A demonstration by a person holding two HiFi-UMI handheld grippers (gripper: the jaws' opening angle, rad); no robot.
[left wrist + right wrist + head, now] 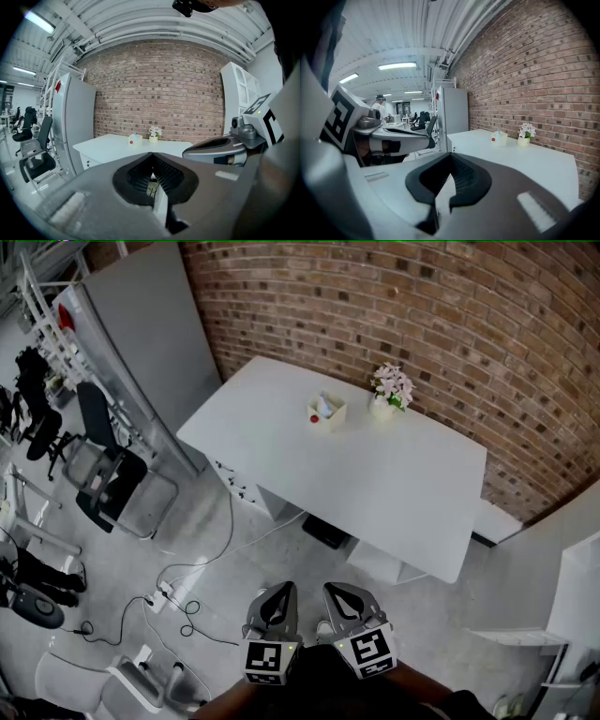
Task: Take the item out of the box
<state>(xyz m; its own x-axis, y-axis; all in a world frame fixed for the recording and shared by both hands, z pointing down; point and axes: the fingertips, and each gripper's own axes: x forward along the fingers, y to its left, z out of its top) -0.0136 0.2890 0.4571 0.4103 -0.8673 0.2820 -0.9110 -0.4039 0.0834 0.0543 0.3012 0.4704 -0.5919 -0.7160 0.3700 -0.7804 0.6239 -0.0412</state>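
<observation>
Smooth white rectangular table (394,484) stands against rough red brick wall (441,306); glossy grey floor (206,512) around it. On table, toward wall: small cream square box (327,415), pale item poking out of its open top; pink flowers in pale pot (389,390) near box. Your left gripper (283,589) and right gripper (336,591) well short of table, side by side. Both jaws closed, ribbed black pads together, nothing held.

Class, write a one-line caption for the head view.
Shut and empty, the left gripper and right gripper hover short of the white table with box and flowers.
</observation>
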